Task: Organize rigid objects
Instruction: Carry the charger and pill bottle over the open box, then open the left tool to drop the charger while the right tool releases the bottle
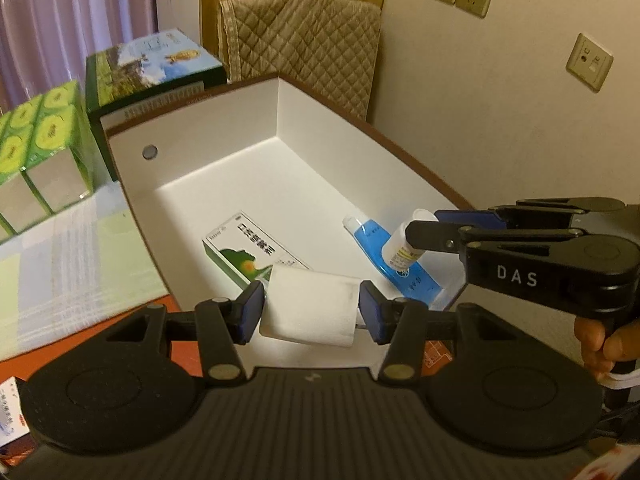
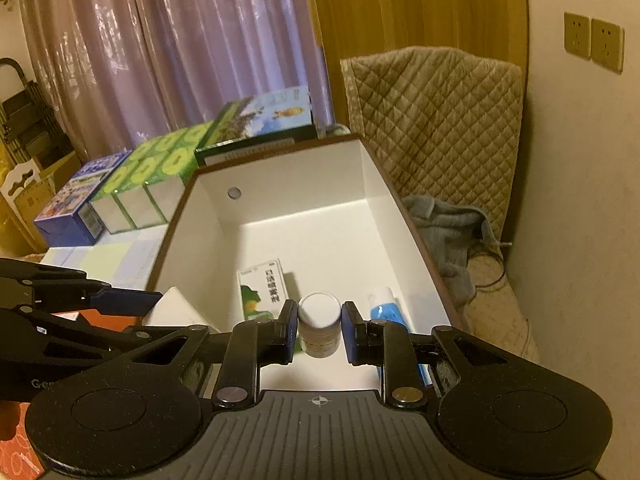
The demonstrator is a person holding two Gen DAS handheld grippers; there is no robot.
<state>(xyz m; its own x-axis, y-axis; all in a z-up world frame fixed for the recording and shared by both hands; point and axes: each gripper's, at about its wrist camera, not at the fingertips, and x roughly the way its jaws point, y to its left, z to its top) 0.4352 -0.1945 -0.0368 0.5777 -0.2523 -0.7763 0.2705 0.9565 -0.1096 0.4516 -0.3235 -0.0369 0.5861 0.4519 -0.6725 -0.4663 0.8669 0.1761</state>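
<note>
A large white box with a brown rim [image 1: 224, 128] [image 2: 280, 168] stands open. Inside lie a green-and-white medicine carton [image 1: 240, 248] [image 2: 262, 284] and a blue tube [image 1: 404, 268] [image 2: 382, 304]. My left gripper [image 1: 312, 310] is shut on a plain white box [image 1: 310, 306], held above the near edge of the big box; the white box also shows in the right wrist view [image 2: 176, 306]. My right gripper [image 2: 319, 330] is shut on a small white pill bottle [image 2: 319, 324] [image 1: 404, 240], held over the box's right side above the tube.
Green tissue packs [image 1: 36, 148] [image 2: 148, 176], a green picture carton [image 1: 156, 64] [image 2: 264, 116] and a blue box [image 2: 72, 208] stand behind the box. A quilted chair [image 1: 304, 32] [image 2: 436, 120] is beyond. An orange-red table surface [image 1: 100, 332] lies below.
</note>
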